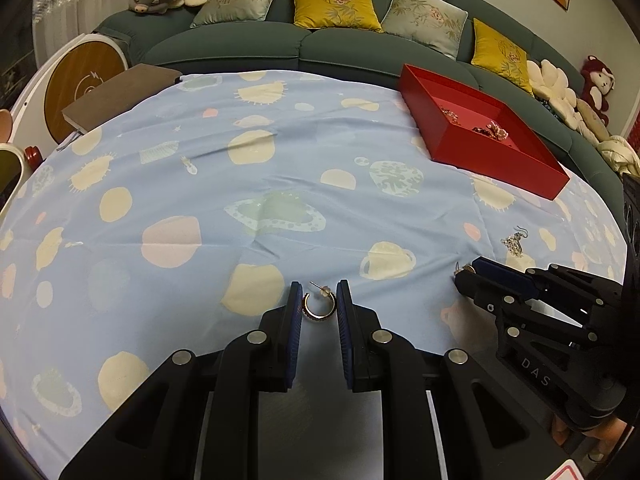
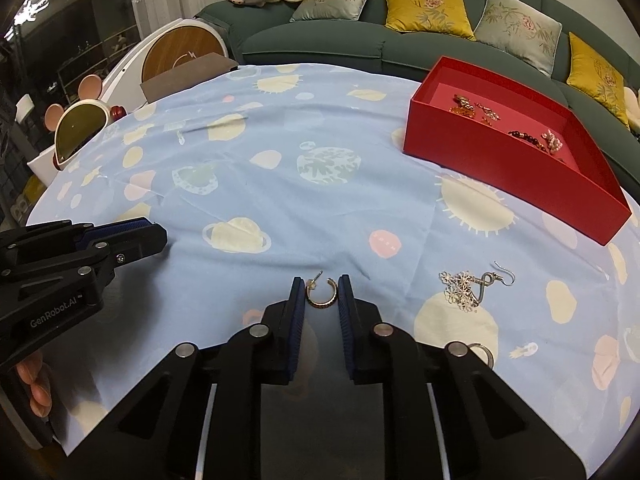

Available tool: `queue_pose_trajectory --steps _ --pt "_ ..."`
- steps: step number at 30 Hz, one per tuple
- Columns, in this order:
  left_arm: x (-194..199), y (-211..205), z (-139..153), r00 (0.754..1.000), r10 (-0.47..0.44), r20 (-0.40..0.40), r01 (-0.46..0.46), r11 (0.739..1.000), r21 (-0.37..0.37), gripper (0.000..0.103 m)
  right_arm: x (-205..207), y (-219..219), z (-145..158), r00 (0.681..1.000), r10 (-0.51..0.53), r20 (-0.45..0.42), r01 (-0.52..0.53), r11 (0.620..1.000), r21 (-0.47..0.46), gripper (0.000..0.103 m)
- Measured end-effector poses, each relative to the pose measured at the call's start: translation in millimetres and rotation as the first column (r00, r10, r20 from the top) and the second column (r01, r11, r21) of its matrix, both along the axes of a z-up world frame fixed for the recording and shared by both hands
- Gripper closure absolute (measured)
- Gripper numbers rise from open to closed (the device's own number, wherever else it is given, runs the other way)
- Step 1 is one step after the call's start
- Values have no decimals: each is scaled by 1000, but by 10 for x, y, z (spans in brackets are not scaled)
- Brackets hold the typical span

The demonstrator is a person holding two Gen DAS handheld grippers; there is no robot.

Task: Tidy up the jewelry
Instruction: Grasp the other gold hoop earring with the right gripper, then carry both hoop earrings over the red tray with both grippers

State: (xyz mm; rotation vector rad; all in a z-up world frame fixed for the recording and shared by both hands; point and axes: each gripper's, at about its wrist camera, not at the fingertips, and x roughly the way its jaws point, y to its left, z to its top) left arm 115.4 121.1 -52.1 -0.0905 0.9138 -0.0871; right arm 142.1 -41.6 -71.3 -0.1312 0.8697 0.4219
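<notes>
In the left wrist view my left gripper [image 1: 319, 288] is shut on a gold hoop earring [image 1: 318, 307], its blue pads pressing both sides of the hoop. In the right wrist view my right gripper [image 2: 320, 284] is shut on a second gold hoop earring [image 2: 321, 298] just above the blue patterned cloth [image 2: 320, 184]. A silver flower drop earring [image 2: 464, 290] lies on the cloth to its right, and a ring [image 2: 482, 352] peeks out behind the right finger. The red box [image 2: 500, 168] at the far right holds several pieces of jewelry. Each gripper shows in the other's view: the right gripper [image 1: 466, 274], the left gripper [image 2: 158, 236].
A brown notebook [image 1: 116, 94] lies at the cloth's far left corner, beside a round white device with a wooden disc [image 1: 84, 76]. A mouse-eared mirror [image 2: 80, 132] stands off the left edge. A green sofa [image 1: 300, 44] with cushions and plush toys runs behind the table.
</notes>
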Motion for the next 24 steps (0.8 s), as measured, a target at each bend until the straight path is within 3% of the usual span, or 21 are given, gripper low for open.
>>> queue_pose_trajectory --steps 8,17,24 --pt "22 -70 87 1000 -11 10 11 1000 -21 89 -31 -51 108 1000 -24 8 24 999 22 87" --pt "79 -348 398 997 -43 64 47 997 -55 89 -183 -524 784 986 -112 125 97 988 122 87" --pt "124 -656 530 993 -73 91 78 995 -56 89 -325 -943 1068 968 -186 168 158 974 164 87"
